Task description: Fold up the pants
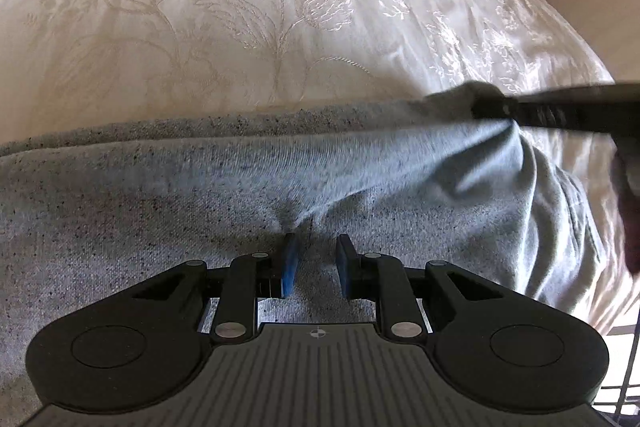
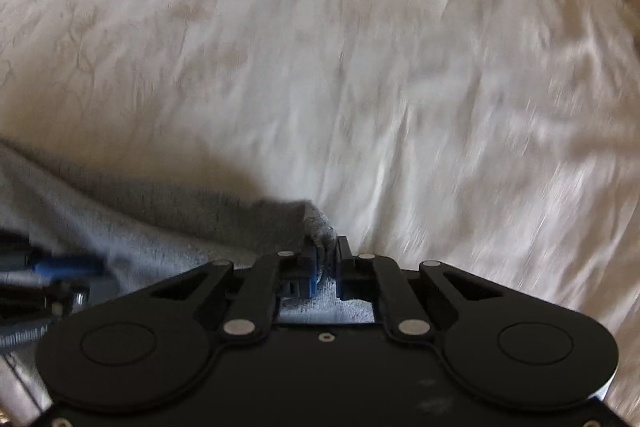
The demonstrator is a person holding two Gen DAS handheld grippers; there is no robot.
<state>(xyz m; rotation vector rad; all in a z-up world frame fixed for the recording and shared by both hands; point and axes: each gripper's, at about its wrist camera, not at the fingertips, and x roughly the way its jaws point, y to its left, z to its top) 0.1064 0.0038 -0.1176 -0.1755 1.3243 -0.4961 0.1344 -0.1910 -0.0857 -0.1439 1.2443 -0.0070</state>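
Two grippers working heathered grey knit pants [image 1: 200, 195] lying beneath them on cream embroidered bedspread [image 1: 200, 7]. Right gripper [image 2: 325, 255] clamping far corner; left gripper [image 1: 316, 259] narrowly parted, pressing fabric. Advice: be keeping edge taut while carrying over.

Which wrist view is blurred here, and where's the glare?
Right wrist view: bedspread motion-smeared throughout, its pattern barely readable; the right tool itself stays sharp. Left wrist view: mostly crisp, only the right tool and the pants fold it grips are streaked; sunlit glare on the bedspread's right side; fisheye bending both.
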